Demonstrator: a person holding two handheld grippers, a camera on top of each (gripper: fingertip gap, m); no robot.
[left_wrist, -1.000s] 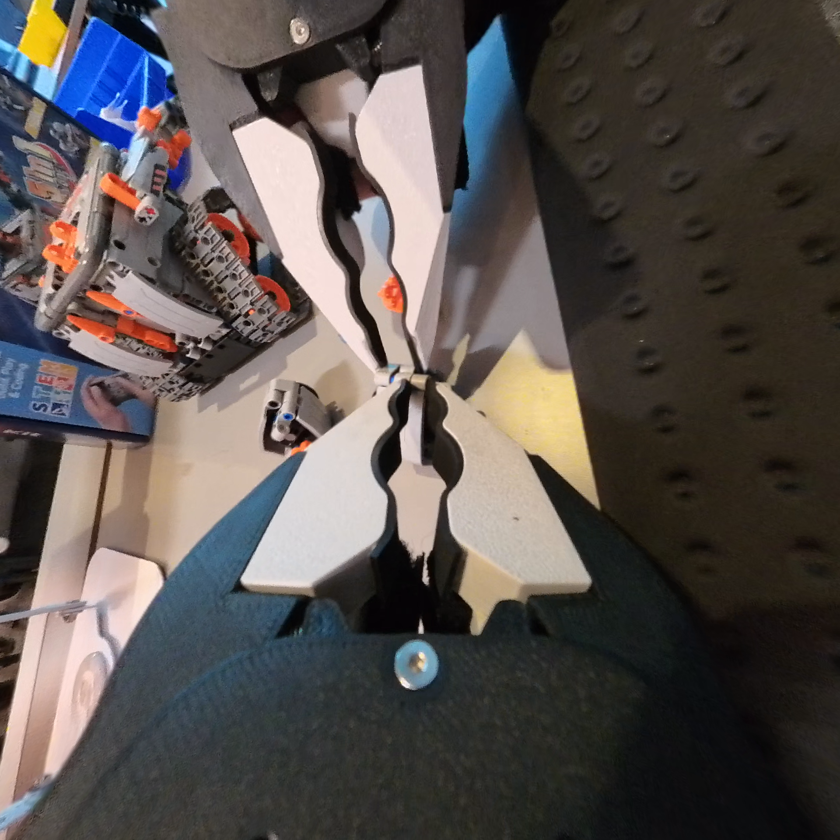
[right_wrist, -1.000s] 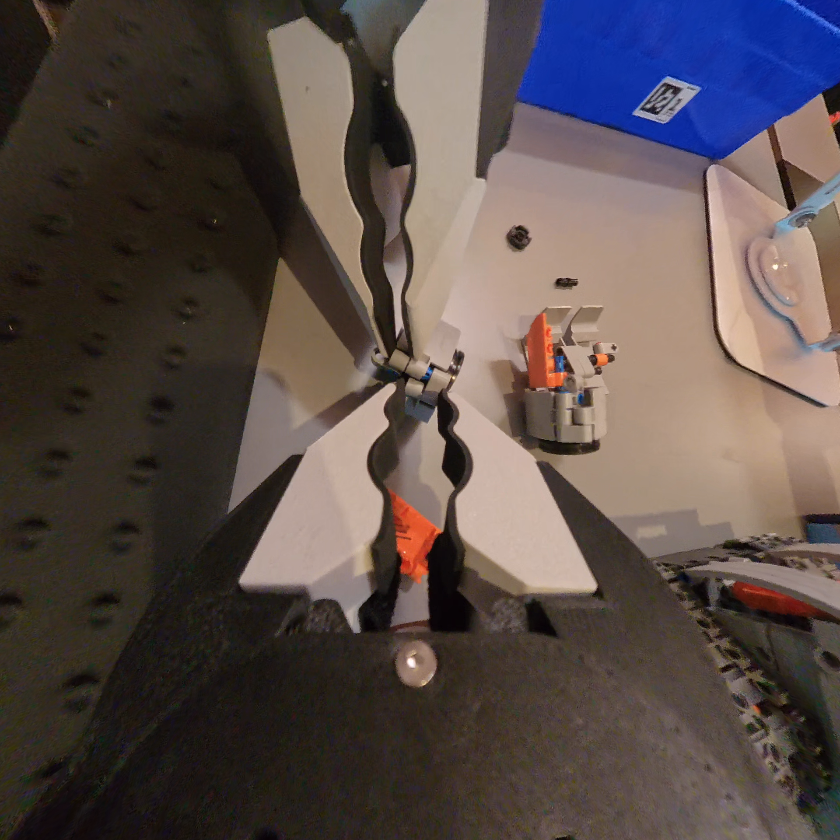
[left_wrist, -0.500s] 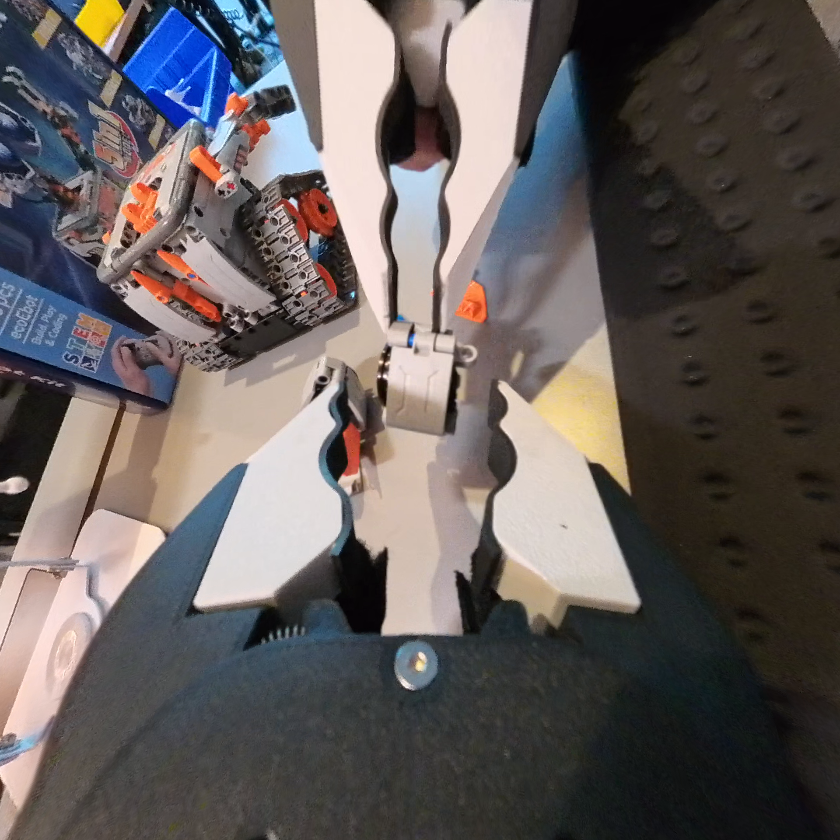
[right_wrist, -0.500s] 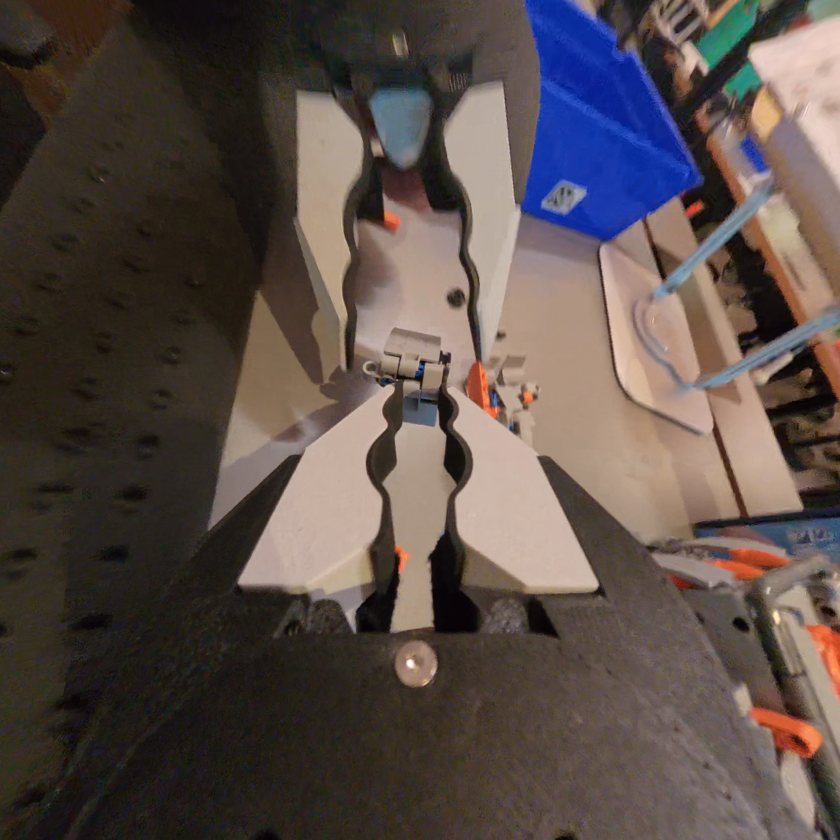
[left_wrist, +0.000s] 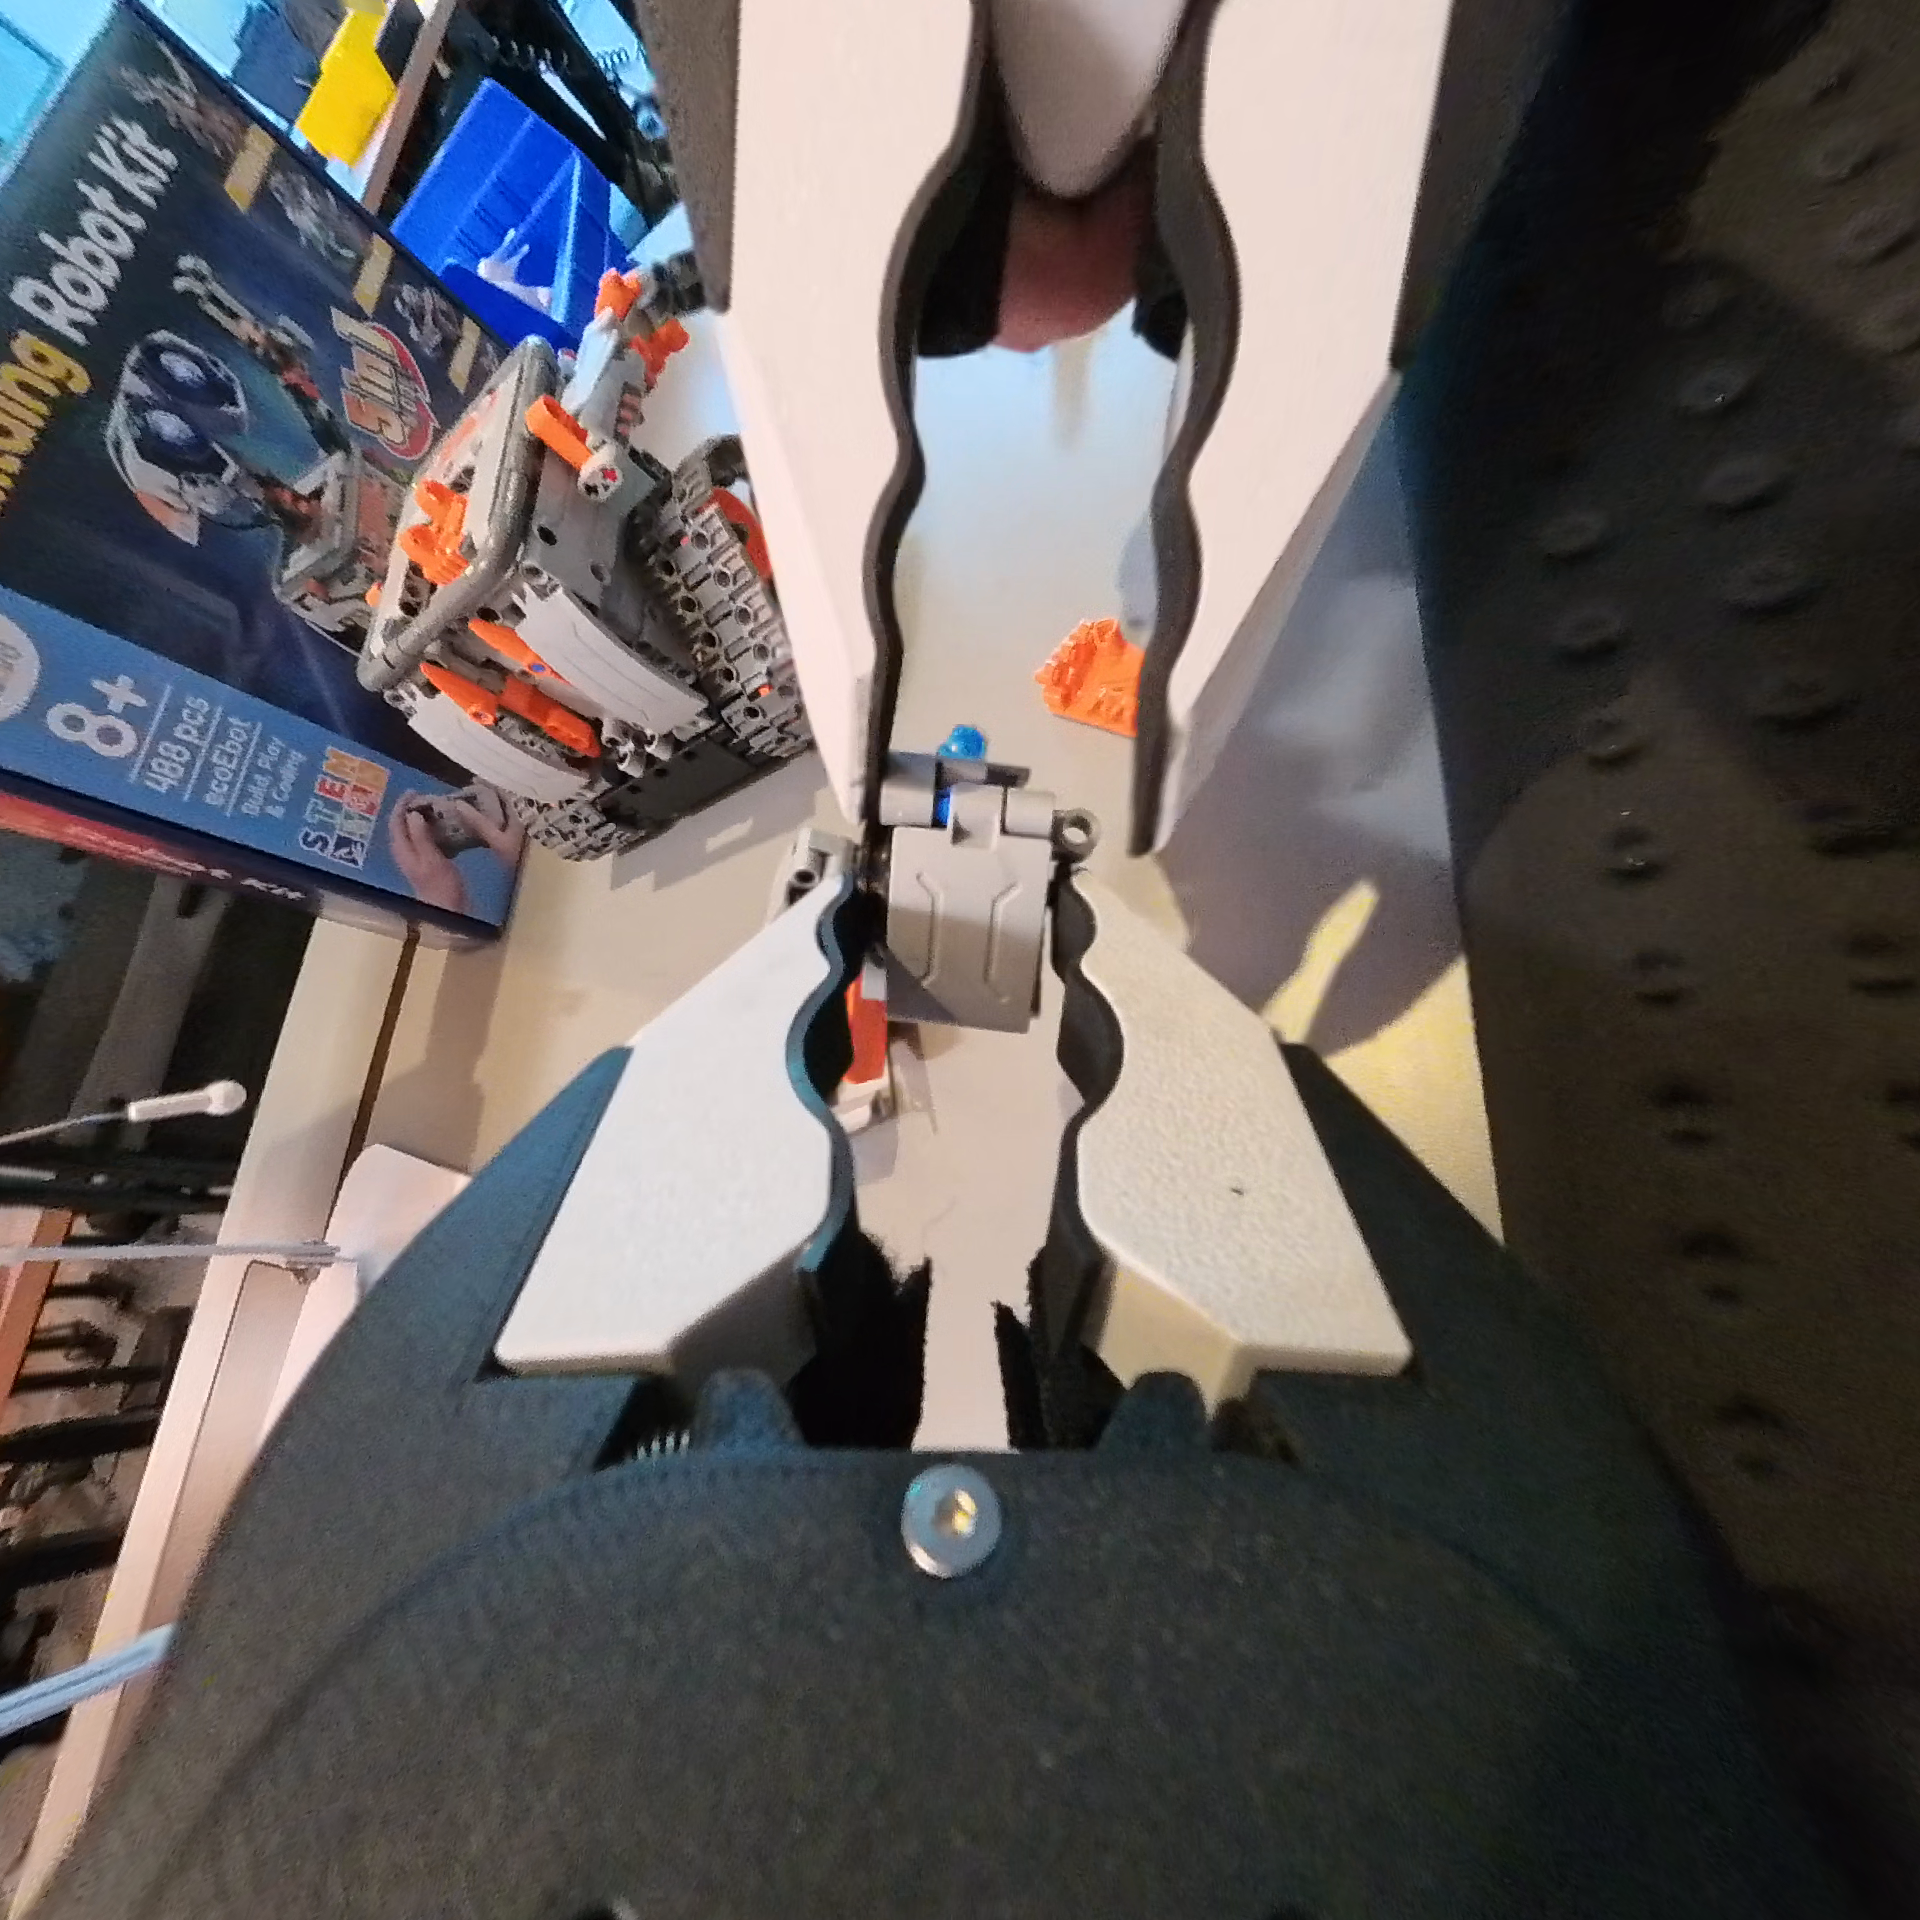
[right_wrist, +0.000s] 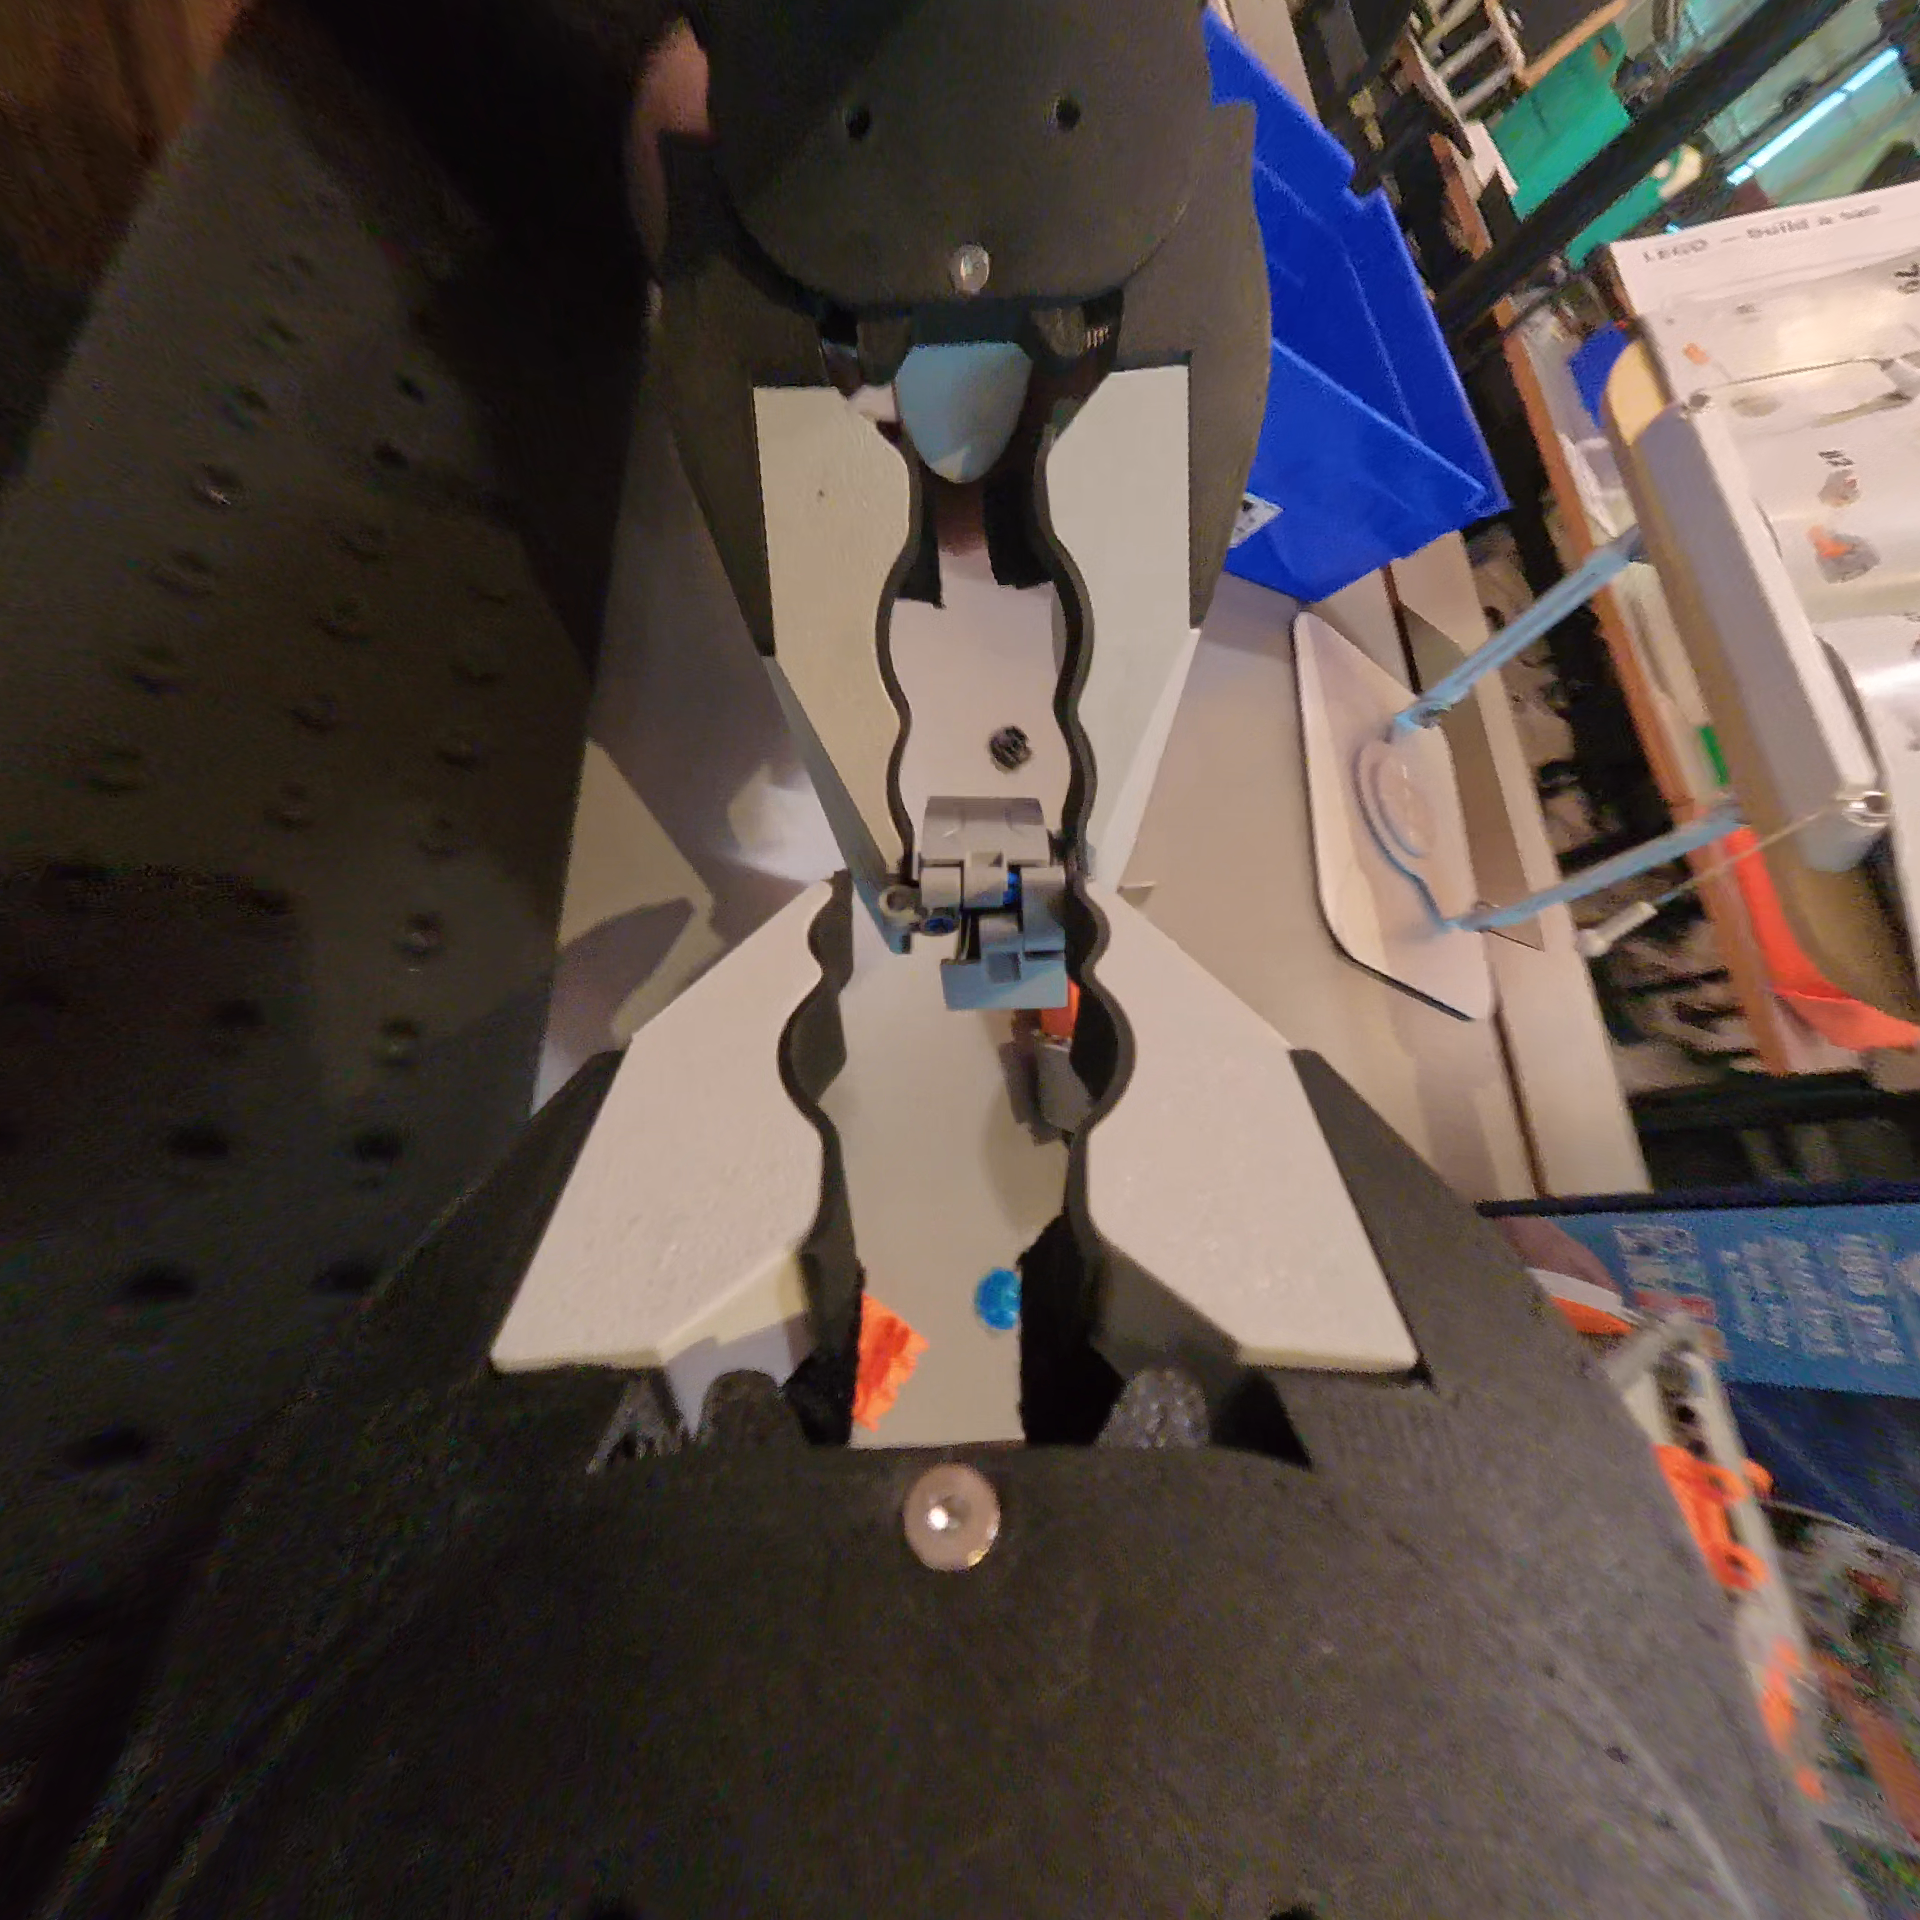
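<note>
Left wrist view: your left gripper (left_wrist: 961, 914) is pointing down at the pale table (left_wrist: 644, 935), fingers spread, and the small grey brick assembly (left_wrist: 966, 883) is sitting in the gap between the tips. Contact on either side is hard to judge; the left tip appears to be just touching it. Your right gripper (left_wrist: 1003, 810) is coming in from the top of the view, tip to tip with yours, fingers likewise parted around the assembly's upper end (a blue pin shows there). A loose orange piece (left_wrist: 1091, 675) is lying on the table beyond. The tracked grey-and-orange robot model (left_wrist: 582, 623) is standing to the left, against the blue kit box (left_wrist: 187, 520).

Right wrist view: your right gripper (right_wrist: 961, 935) is standing apart, the same grey assembly (right_wrist: 982, 904) lying between its tips and the opposing left gripper (right_wrist: 982, 862), which is also parted. A blue stud (right_wrist: 995, 1299) and an orange piece (right_wrist: 883, 1361) are lying on the table near the finger bases. A blue bin (right_wrist: 1340, 416) is standing at the upper right.
</note>
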